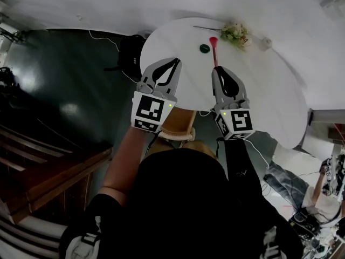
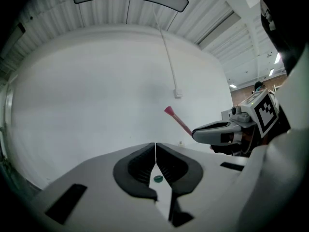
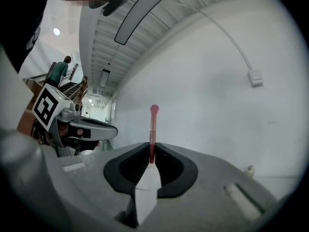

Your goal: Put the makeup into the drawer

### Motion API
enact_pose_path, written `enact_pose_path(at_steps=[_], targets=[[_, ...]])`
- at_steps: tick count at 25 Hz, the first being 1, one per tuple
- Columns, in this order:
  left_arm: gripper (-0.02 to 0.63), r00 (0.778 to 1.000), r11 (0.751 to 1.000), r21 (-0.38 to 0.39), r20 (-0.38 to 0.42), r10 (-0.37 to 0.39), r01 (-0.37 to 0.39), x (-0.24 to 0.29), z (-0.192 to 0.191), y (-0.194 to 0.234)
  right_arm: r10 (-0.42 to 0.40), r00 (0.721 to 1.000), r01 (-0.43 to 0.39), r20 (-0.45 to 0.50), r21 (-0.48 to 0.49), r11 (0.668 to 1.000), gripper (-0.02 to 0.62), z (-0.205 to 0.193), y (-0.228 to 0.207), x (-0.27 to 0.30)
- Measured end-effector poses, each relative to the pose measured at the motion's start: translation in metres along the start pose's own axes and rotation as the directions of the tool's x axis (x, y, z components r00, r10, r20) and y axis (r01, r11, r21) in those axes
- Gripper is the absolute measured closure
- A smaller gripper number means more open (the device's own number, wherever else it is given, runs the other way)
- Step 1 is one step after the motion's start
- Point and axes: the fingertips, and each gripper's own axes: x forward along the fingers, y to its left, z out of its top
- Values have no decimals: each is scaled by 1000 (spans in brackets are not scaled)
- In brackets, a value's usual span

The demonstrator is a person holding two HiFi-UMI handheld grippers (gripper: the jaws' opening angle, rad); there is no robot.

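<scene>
A thin pink makeup brush (image 1: 214, 50) with a red tip sticks out forward from my right gripper (image 1: 216, 69), which is shut on its handle above the white round table (image 1: 269, 96). In the right gripper view the brush (image 3: 153, 124) stands upright between the black pads, clamped by the right gripper (image 3: 151, 148). My left gripper (image 1: 176, 62) hovers beside it on the left, shut, with nothing held. In the left gripper view the left gripper (image 2: 155, 145) has its tips touching, and the brush (image 2: 176, 120) and the right gripper (image 2: 219, 131) show to the right. A small round green makeup pot (image 1: 204, 48) lies on the table.
A bunch of flowers (image 1: 235, 34) and a small white object (image 1: 264, 43) lie at the table's far side. A wooden seat (image 1: 178, 125) stands under the near edge. A black bag (image 1: 131, 53) sits on the dark floor to the left, with wooden steps (image 1: 43, 166) further left.
</scene>
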Motion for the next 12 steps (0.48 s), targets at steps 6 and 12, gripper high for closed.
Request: enact_pose_path(at_steps=[6, 12], targets=[[595, 1000, 1000, 12, -22, 9, -9, -12, -3, 3, 25, 999, -25, -40, 6, 1000, 555, -11, 16, -4], [595, 996, 998, 11, -49, 70, -70, -37, -10, 22, 133, 983, -133, -130, 4, 991, 555, -41, 58, 3]])
